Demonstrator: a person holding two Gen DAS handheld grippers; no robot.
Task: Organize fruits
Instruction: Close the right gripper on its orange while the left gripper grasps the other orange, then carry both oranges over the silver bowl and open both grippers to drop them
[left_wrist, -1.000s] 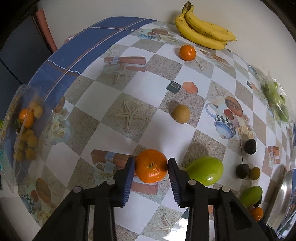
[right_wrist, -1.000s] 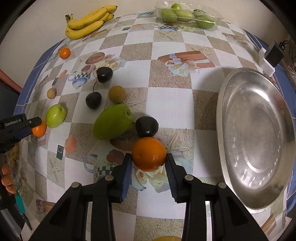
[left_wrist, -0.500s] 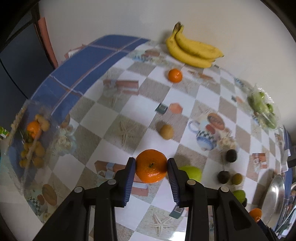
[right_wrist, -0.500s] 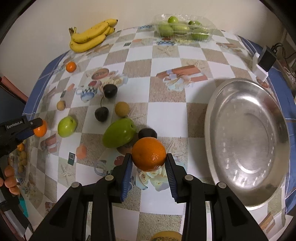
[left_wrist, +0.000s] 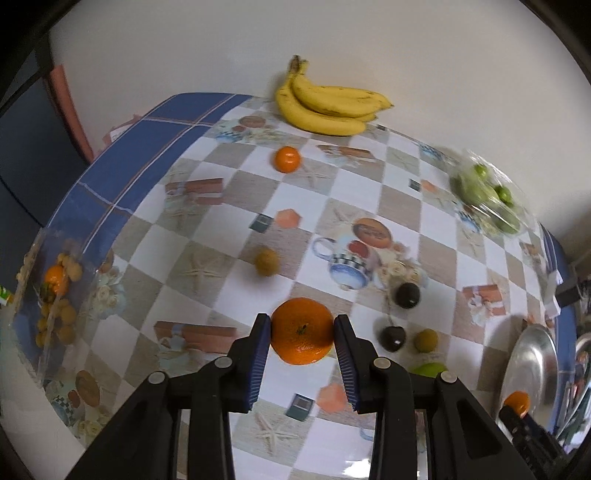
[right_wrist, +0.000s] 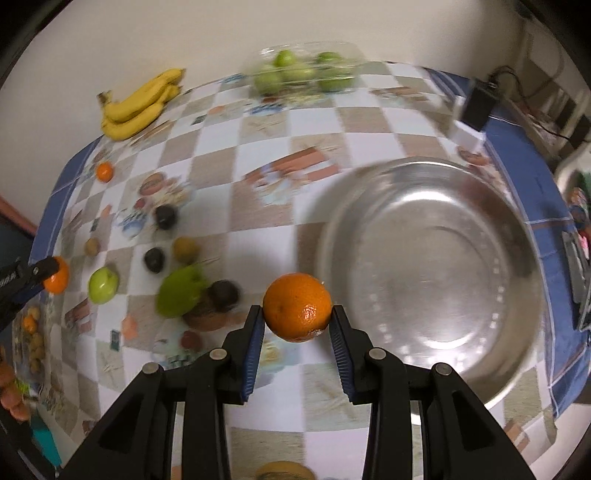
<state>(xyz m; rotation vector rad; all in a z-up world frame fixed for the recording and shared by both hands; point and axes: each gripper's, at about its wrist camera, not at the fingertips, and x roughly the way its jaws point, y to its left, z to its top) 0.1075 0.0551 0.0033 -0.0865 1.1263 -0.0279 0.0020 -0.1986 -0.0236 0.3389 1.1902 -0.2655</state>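
Above the checkered tablecloth (left_wrist: 369, 206), left gripper (left_wrist: 302, 334) clamps an orange (left_wrist: 302, 336) between both blue pads, lifted clear of the cloth. Right gripper (right_wrist: 297, 314) pinches a second orange (right_wrist: 297, 306) just beside the steel bowl (right_wrist: 436, 266) rim. Bananas (left_wrist: 328, 107) lie at the far edge by the wall.

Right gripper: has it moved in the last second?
Yes. The right gripper, shut on its orange, has lifted and swung toward the steel bowl, whose rim now sits just right of the fruit.
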